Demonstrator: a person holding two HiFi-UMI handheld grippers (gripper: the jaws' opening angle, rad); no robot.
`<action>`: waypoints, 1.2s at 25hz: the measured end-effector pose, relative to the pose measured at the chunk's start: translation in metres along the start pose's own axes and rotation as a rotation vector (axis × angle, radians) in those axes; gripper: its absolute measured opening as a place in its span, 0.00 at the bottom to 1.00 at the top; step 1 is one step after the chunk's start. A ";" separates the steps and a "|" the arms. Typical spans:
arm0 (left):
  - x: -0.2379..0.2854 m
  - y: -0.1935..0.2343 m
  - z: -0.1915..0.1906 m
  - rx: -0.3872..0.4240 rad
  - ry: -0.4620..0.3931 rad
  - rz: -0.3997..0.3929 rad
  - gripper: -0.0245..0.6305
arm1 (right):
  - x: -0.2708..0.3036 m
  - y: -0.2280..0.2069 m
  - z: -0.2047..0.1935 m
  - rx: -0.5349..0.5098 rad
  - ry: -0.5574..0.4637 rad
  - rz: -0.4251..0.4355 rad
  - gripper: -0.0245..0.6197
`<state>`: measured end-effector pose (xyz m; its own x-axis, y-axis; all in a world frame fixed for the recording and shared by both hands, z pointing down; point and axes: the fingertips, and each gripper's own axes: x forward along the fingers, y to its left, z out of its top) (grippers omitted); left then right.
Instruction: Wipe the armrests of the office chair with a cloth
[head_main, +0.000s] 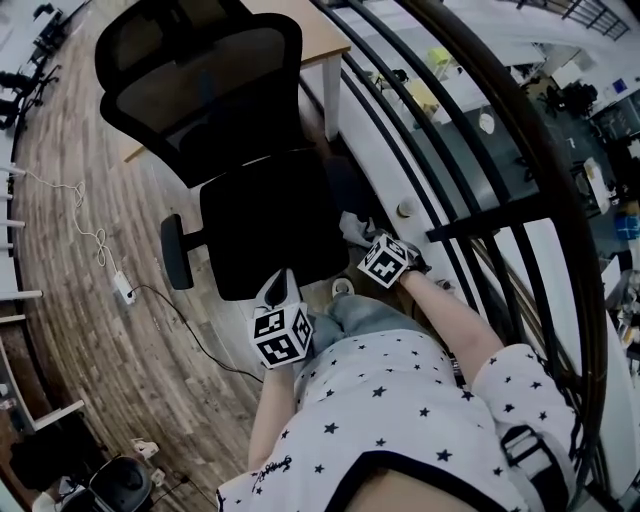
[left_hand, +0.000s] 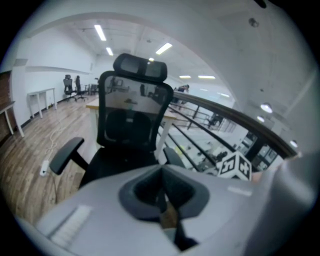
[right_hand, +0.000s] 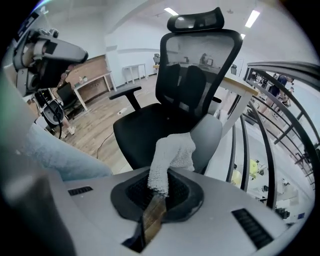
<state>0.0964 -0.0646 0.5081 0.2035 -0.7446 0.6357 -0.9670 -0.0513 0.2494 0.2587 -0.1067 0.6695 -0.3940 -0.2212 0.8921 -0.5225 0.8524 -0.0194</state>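
A black mesh office chair (head_main: 255, 215) faces me. Its left armrest (head_main: 177, 252) sticks out over the wooden floor, and it also shows in the left gripper view (left_hand: 65, 154). The chair's right armrest (right_hand: 207, 139) lies just beyond a white knitted cloth (right_hand: 170, 159). My right gripper (right_hand: 158, 191) is shut on that cloth, which hangs against the armrest's near end. From above, the cloth (head_main: 355, 228) shows ahead of the right gripper (head_main: 372, 245). My left gripper (head_main: 280, 292) hovers by the seat's front edge, shut with nothing in it (left_hand: 162, 200).
A black metal railing (head_main: 470, 215) runs close along the right of the chair, with a drop to a lower floor behind it. A wooden desk (head_main: 325, 40) stands behind the backrest. A power strip (head_main: 124, 288) and cables lie on the floor at left.
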 end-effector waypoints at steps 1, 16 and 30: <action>-0.001 0.001 0.002 -0.002 -0.006 0.002 0.04 | -0.005 -0.001 0.003 0.012 -0.016 -0.005 0.08; 0.007 0.009 0.037 0.003 -0.074 -0.014 0.04 | -0.097 -0.001 0.086 0.106 -0.344 -0.054 0.08; 0.006 0.016 0.051 -0.003 -0.124 -0.013 0.04 | -0.147 0.010 0.128 0.106 -0.546 -0.063 0.08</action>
<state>0.0747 -0.1043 0.4787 0.1949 -0.8205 0.5374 -0.9640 -0.0592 0.2592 0.2142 -0.1264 0.4801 -0.6792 -0.5075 0.5302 -0.6199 0.7834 -0.0442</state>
